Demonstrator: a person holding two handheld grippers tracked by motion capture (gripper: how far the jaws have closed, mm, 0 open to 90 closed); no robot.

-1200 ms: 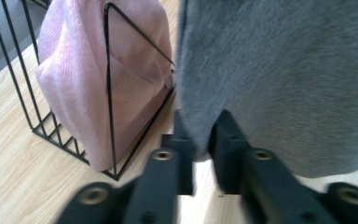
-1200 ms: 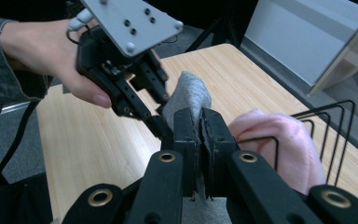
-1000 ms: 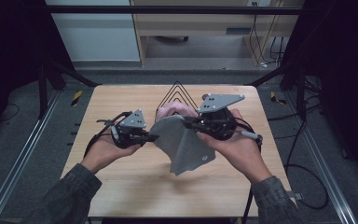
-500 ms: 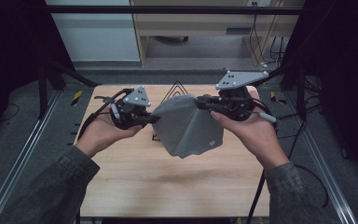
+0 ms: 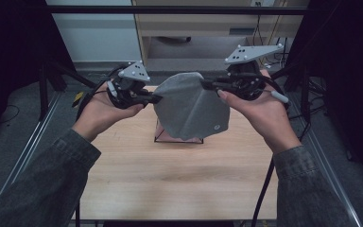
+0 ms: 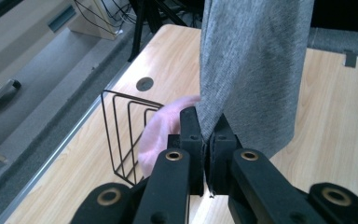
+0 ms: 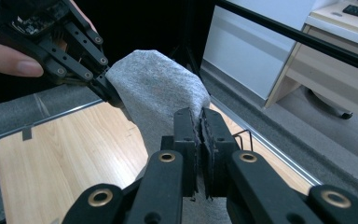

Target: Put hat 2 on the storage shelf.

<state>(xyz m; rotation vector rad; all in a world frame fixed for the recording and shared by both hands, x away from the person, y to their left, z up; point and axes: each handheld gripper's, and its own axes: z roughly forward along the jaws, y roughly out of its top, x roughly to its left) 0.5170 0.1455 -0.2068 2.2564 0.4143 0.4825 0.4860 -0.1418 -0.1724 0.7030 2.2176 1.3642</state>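
Two grippers, left gripper point(image 5: 157, 98) and right gripper point(image 5: 205, 85), clamp opposite edges of a grey cloth point(image 5: 191, 109) above the wire basket point(image 6: 126, 135); thin holds could slip.

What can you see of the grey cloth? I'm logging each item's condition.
The grey cloth looks like soft knit fabric with a small round tag or button near its lower right. It hangs in the air above the table, spread between the left hand-held gripper and the right hand-held gripper, each shut on an upper edge. Its lower part hangs in front of the wire basket.
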